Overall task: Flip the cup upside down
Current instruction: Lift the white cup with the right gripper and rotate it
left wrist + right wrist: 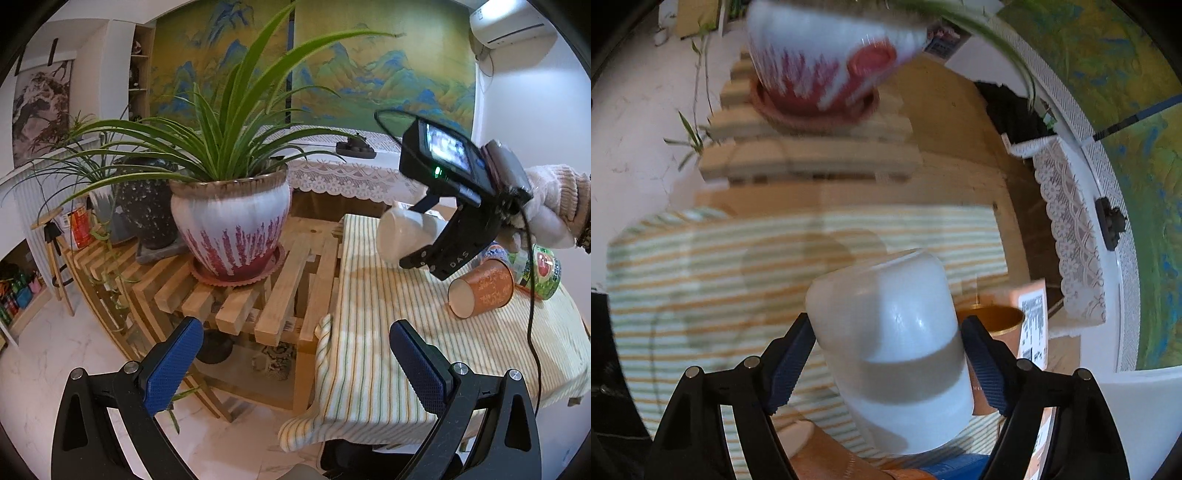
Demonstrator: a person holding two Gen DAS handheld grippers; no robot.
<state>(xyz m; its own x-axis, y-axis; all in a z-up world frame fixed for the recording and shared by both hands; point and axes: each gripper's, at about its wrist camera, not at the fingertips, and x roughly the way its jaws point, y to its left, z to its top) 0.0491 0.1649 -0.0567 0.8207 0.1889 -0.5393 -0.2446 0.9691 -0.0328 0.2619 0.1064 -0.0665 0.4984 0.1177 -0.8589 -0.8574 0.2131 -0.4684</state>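
Here a smooth, glossy white cup is clamped between the textured blue pads of the right gripper, lifted above the striped tablecloth — tilted on its side. Only the left wrist view shows the left gripper, spread wide and holding nothing.

You can read just one marking: the letters "DAS" in pale print on the black frame of your right gripper. The printed label on the box beside the white cup is too blurred to read.
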